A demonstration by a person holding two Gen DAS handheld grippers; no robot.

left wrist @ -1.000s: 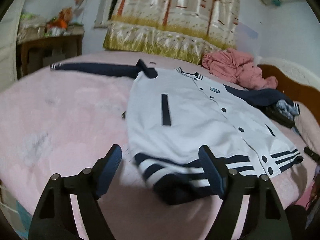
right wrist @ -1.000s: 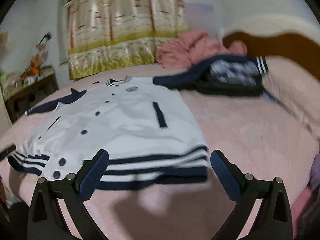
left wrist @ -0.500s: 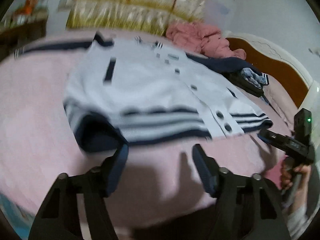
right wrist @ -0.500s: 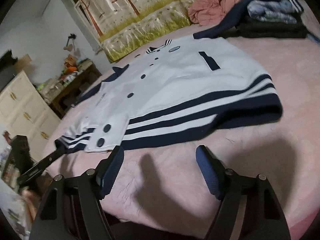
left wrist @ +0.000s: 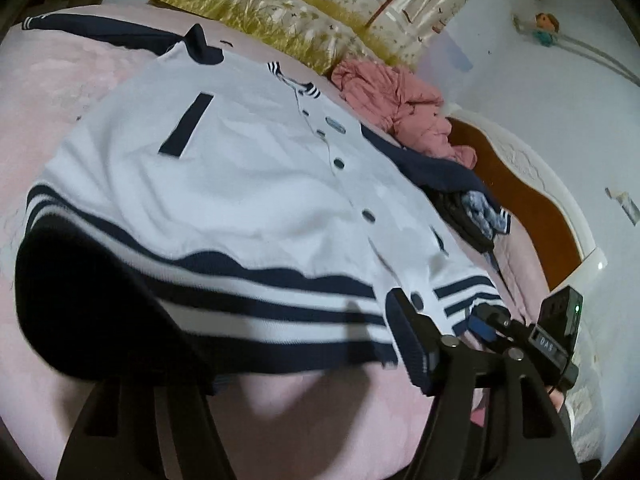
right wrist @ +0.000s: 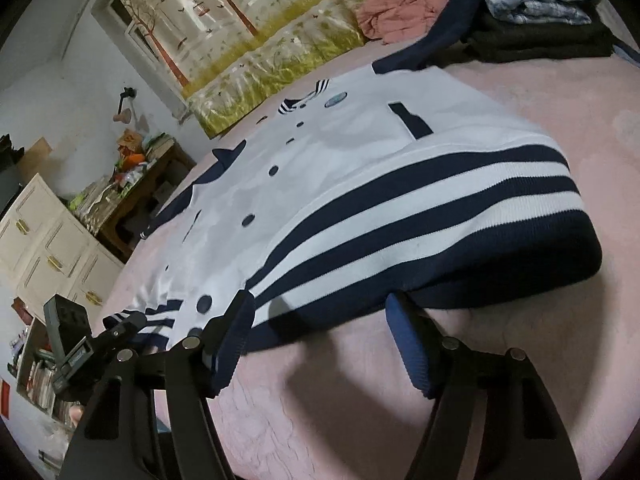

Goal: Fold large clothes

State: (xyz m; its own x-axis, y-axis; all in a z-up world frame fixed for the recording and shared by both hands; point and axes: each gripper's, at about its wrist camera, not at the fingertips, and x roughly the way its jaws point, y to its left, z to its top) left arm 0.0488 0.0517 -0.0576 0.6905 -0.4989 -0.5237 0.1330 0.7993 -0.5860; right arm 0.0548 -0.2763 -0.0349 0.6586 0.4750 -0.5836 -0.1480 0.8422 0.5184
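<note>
- Pink bedspread [right wrist: 520, 360] covers the bed.
- Crumpled pink garment [left wrist: 396, 100] near the tree-print curtain [right wrist: 248, 32].
- Folded dark clothes [right wrist: 536, 36] stacked by the brown headboard [left wrist: 524, 200].
- Cluttered wooden desk [right wrist: 140, 184]; cream cabinet [right wrist: 44, 240] beside it.

A pink bed [right wrist: 520, 360] carries a white-and-navy jacket [right wrist: 360, 184], pink clothing [right wrist: 404, 4] and folded clothes [right wrist: 536, 28].

Both wrist cameras sit low and close at the jacket [left wrist: 248, 184] [right wrist: 360, 184] hem (opposite corners), facing its collar; both share it.
</note>
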